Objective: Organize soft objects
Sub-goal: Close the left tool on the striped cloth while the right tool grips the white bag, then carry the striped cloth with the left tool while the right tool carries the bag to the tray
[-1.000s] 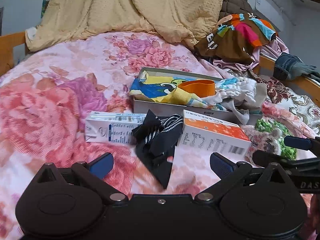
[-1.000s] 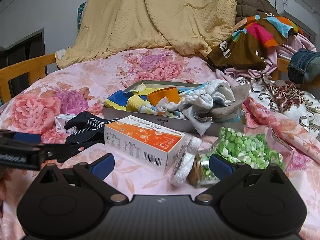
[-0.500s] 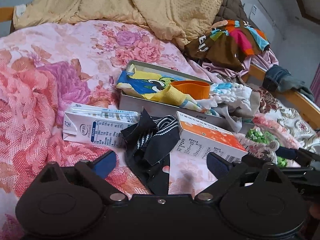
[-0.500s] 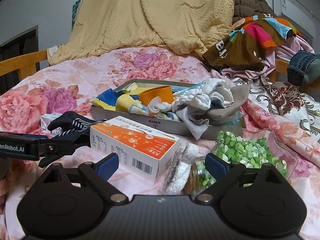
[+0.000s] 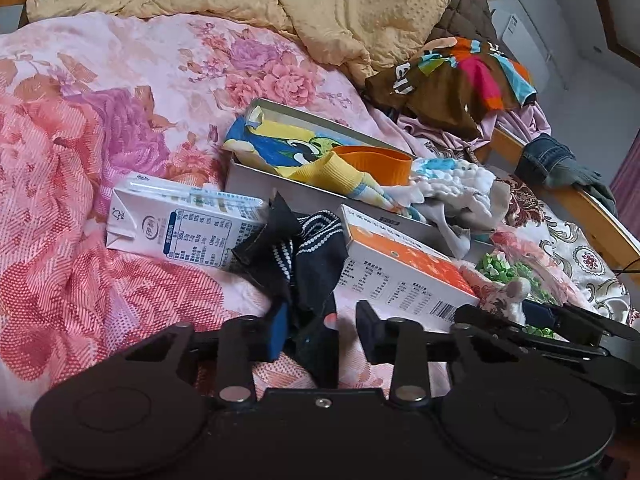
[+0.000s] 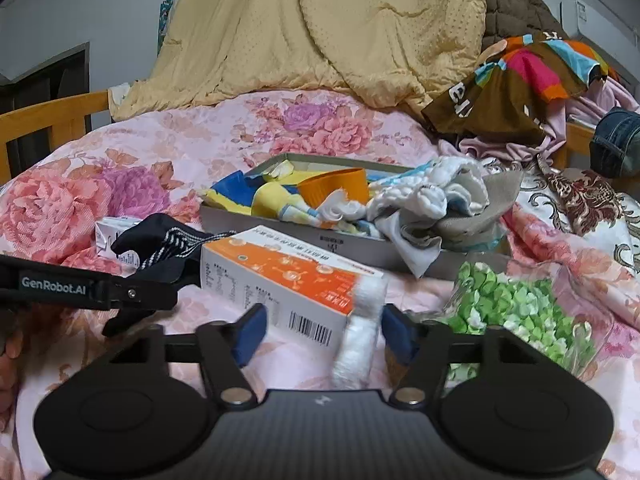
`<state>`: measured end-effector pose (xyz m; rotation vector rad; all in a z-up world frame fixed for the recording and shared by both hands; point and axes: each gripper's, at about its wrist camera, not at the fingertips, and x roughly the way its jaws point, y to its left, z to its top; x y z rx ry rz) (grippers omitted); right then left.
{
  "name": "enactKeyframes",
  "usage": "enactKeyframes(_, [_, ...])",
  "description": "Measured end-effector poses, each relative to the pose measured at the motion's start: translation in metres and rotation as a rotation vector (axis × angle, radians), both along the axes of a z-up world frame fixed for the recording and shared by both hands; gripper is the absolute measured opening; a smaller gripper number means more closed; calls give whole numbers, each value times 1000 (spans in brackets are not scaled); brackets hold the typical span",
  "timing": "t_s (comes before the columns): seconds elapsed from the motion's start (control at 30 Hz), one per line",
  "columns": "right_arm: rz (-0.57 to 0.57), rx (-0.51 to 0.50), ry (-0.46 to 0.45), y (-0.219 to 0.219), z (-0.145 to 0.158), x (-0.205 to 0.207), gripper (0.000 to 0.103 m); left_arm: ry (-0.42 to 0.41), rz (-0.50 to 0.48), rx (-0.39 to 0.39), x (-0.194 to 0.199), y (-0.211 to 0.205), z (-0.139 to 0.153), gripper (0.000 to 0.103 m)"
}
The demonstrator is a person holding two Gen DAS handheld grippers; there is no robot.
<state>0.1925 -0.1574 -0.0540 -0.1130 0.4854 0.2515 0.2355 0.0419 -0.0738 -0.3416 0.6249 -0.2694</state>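
Both claws are narrowing as I watch. On my left gripper [image 5: 322, 330] the jaws have just been closing and the dark sock [image 5: 304, 264], a limp navy knit with white striped ribbing, is lying between the blue pads; the left pad looks to be against the fabric, but I cannot tell whether the right one is pressing yet. My right gripper [image 6: 322, 330] has likewise been closing, with a fluffy white roll [image 6: 362, 328] of terry-like cloth standing between its fingers, close against the right pad and clear of the left one, so I am reading it as not yet pinched.

Stiff things are mixing with soft ones on the floral quilt [image 5: 80, 128]: a glossy orange-and-white carton [image 5: 400, 276], a white milk box [image 5: 176, 228] partly under the sock, and a crinkly clear bag of green bits [image 6: 516, 312].

A shallow grey box [image 6: 288, 224] is holding a blue-and-yellow printed cloth [image 5: 280, 148], an orange cup-like ring [image 6: 336, 190] and a bumpy white towel [image 6: 432, 192] that is spilling over its near wall.

Behind, a quilted yellow blanket [image 6: 320, 28] is heaped up, its top cut off, and a bright patchwork garment [image 6: 532, 76] is hiding what lies under it.
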Motion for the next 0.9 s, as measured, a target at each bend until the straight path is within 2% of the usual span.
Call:
enactKeyframes(0.1, [-4, -5, 2, 3, 0, -2, 55, 15, 1, -1, 1, 0, -1, 20])
enactKeyframes(0.13, [-8, -8, 5, 3, 0, -2, 53, 18, -2, -3, 1, -1, -1, 13])
enactKeyframes(0.2, [-18, -19, 10, 3, -1, -3, 49, 21, -8, -1, 0, -2, -2, 9])
enactKeyframes(0.27, [-27, -29, 14, 2, -1, -3, 41, 16, -12, 8, -1, -5, -1, 4])
enactKeyframes(0.37, [-48, -10, 30, -2, 0, -3, 30, 4, -28, 26, -4, -11, 0, 2])
enactKeyframes(0.53, [-58, 60, 58, -13, 4, -4, 27, -15, -73, 64, -11, -26, 4, 2])
enactKeyframes(0.9, [-65, 141, 99, -26, 11, -20, 22, -15, -147, 57, -33, -47, 10, 2])
